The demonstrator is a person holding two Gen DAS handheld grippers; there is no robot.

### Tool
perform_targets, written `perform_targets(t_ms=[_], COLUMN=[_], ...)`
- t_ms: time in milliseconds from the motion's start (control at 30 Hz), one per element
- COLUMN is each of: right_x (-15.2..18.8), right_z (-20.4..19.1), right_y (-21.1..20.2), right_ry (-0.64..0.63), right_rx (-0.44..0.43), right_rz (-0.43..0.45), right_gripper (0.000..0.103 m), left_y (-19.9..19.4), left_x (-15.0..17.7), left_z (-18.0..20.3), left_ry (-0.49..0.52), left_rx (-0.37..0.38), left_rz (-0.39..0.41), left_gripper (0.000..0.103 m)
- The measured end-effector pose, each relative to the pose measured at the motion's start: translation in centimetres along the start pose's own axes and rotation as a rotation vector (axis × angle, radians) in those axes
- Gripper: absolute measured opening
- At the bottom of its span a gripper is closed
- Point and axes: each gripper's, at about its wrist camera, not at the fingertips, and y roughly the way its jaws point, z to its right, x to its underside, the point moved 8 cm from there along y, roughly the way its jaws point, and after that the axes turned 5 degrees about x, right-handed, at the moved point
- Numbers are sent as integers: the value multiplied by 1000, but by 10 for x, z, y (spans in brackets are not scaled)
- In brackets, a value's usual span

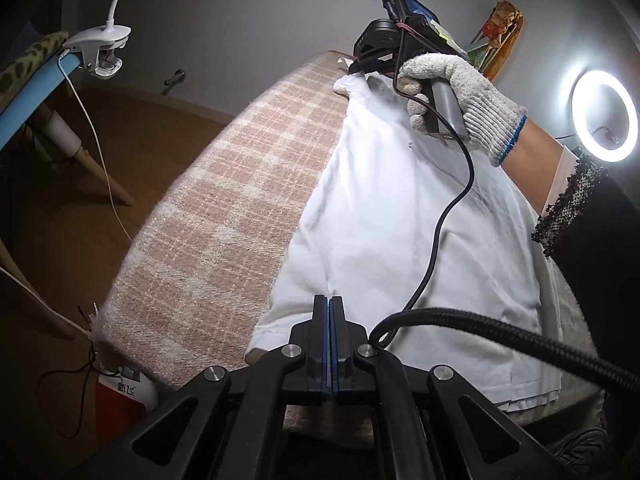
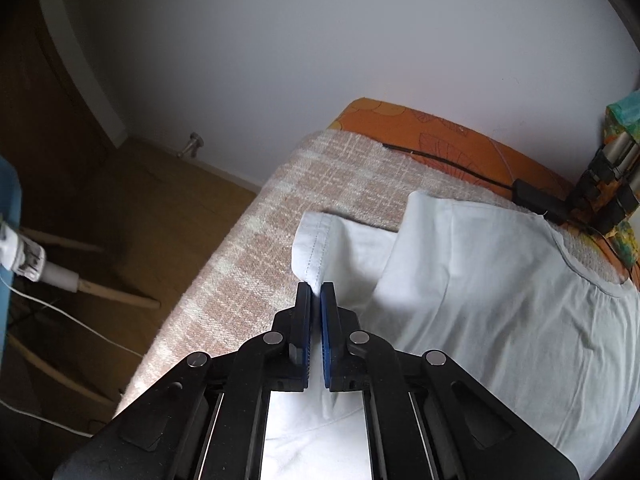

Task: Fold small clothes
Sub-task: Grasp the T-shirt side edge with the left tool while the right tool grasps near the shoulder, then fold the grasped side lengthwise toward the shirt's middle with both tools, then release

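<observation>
Two grippers work over one bed whose pink-and-cream plaid blanket (image 1: 224, 200) covers the whole work surface, with an orange patterned sheet (image 2: 420, 128) showing at its far end. On the blanket lies a white T-shirt (image 1: 400, 220), spread flat, its long axis running away from the left wrist camera: the hem sits nearest that camera and the neckline (image 2: 580, 276) points toward the far, wall end of the bed. One sleeve (image 2: 316, 248) is turned so its stitched cuff faces the bed's left edge.

Beyond the bed stand a lit ring lamp (image 1: 604, 116) and a white clip-on lamp (image 1: 100, 46) clamped to a blue chair.

A gloved right hand (image 1: 452, 88) holds the right gripper (image 2: 316, 292), whose jaws are nearly together, pinching the sleeve cuff between the blue pads. At the hem, the left gripper (image 1: 329, 302) has its jaws pressed tight together at a small peak of white cloth; whether fabric sits between the pads cannot be told.
</observation>
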Motion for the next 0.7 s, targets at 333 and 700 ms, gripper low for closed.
perform_targets(t_ms=[333, 700], right_x=[-3, 13], right_z=[-16, -31], right_y=[-5, 17], right_ry=[-10, -151], right_rx=[-58, 60], right_rz=[-27, -61], right_gripper=[52, 4], left_y=[7, 5], left_x=[0, -3], left_z=[-16, -11], left_ry=[-30, -34], left_rx=[-50, -20], left_rz=[-19, -6], left_gripper=[45, 0])
